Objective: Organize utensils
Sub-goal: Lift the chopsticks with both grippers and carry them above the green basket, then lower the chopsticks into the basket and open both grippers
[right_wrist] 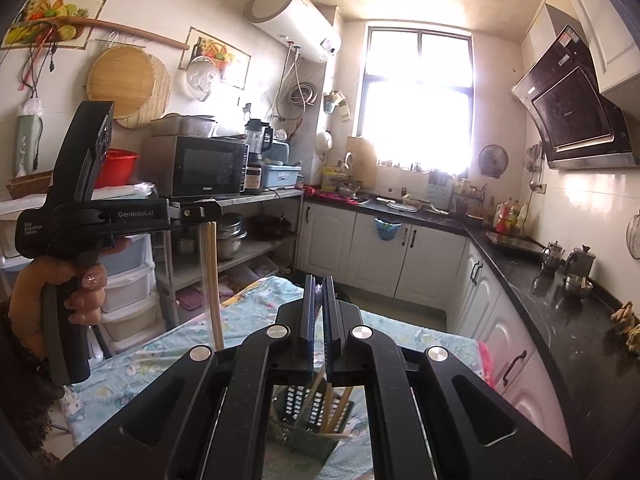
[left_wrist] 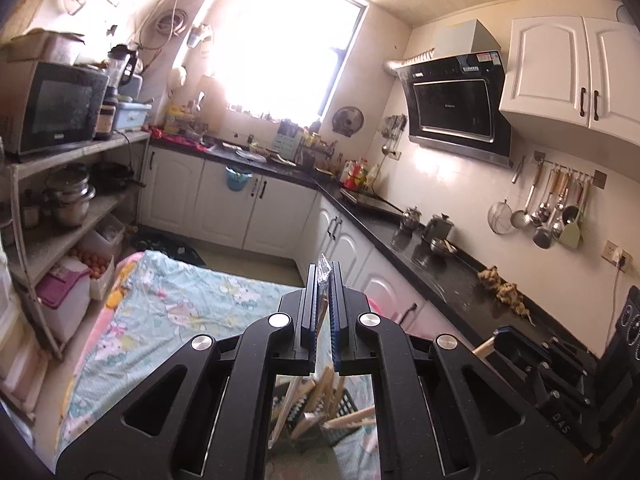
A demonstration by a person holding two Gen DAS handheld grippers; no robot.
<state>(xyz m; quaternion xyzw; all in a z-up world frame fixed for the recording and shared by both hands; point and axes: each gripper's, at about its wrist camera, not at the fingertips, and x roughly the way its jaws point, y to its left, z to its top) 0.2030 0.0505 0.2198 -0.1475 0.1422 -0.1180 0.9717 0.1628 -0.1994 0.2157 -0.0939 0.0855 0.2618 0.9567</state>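
Left gripper (left_wrist: 324,276) has its fingers pinched on a clear plastic wrapper (left_wrist: 323,270), with wooden chopsticks (right_wrist: 212,280) hanging down from it in the right wrist view. Right gripper (right_wrist: 318,292) is pinched narrow too, a thin clear sliver between its fingers, can't tell what it is. Below at 6 o'clock sits the dark slotted utensil basket (right_wrist: 304,412) with wooden utensils (right_wrist: 334,404) stuck in it, on the table (left_wrist: 180,292) under a cartoon-print cloth. A hand (right_wrist: 60,292) holds the left gripper at 9 o'clock.
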